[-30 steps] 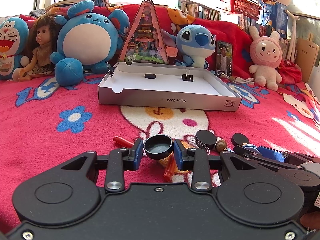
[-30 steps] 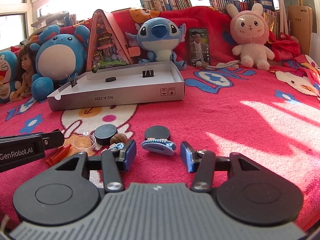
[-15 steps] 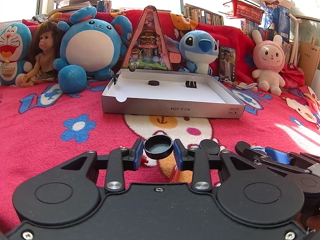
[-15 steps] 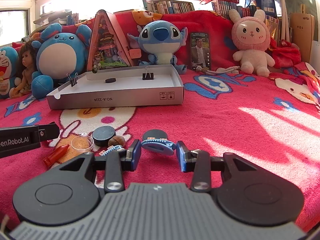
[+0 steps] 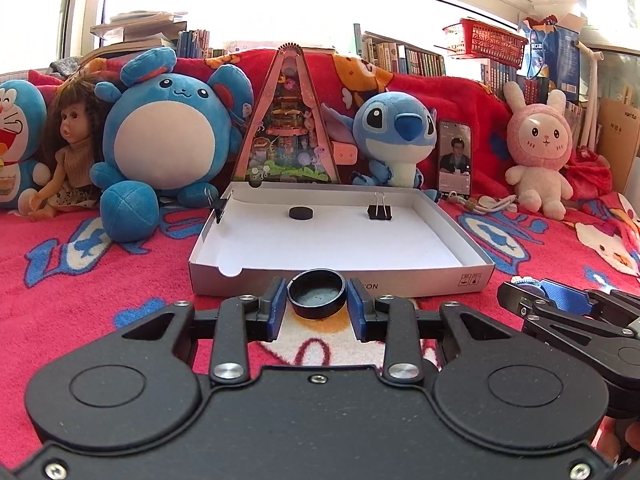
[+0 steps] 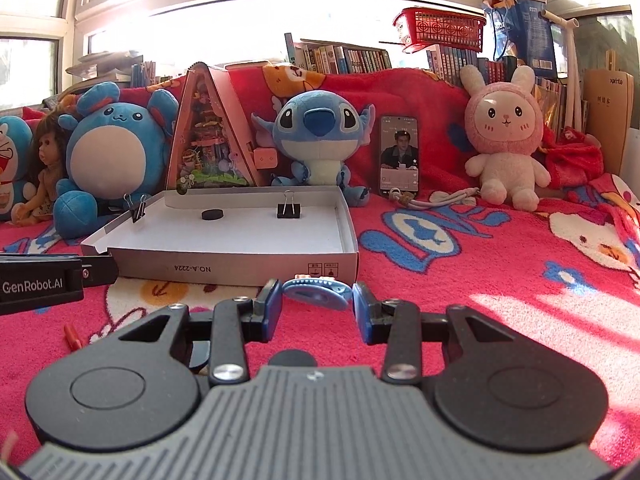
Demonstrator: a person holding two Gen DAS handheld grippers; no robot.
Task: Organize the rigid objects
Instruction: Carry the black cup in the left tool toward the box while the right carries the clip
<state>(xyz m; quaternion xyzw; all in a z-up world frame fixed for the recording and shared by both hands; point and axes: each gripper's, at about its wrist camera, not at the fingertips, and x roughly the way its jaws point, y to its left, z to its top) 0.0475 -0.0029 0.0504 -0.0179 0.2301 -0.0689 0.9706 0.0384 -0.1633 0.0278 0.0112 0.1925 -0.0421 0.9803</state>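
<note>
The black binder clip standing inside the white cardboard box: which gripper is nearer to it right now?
Hard to call. The left gripper and right gripper both sit just short of the box's front wall; the clip is near the far wall.

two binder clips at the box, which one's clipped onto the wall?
The left one, binder clip, grips the left wall of the white box. The other binder clip stands upright on the floor inside, near the back wall.
</note>
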